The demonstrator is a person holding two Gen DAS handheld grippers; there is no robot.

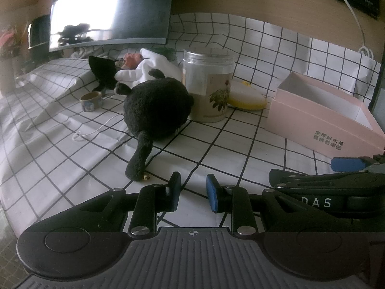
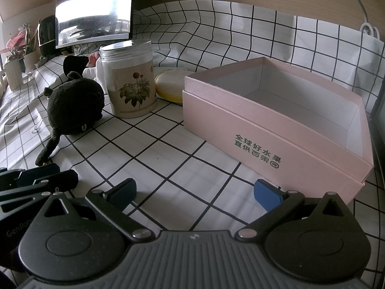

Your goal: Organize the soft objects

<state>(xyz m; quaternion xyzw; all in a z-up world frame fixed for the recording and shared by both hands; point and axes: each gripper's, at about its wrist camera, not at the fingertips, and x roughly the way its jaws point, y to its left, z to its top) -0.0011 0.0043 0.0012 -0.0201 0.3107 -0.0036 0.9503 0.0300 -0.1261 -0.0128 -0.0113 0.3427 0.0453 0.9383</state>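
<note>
We see the left claw narrowly apart, empty; right claw wide apart, empty. Plush lies on the desk at 11 o'clock; box at 1 o'clock.

"全球好水果 直供百果园" on the pink box; "DAS" on the right tool.

A monitor stands behind a labelled jar and tape roll.
</note>
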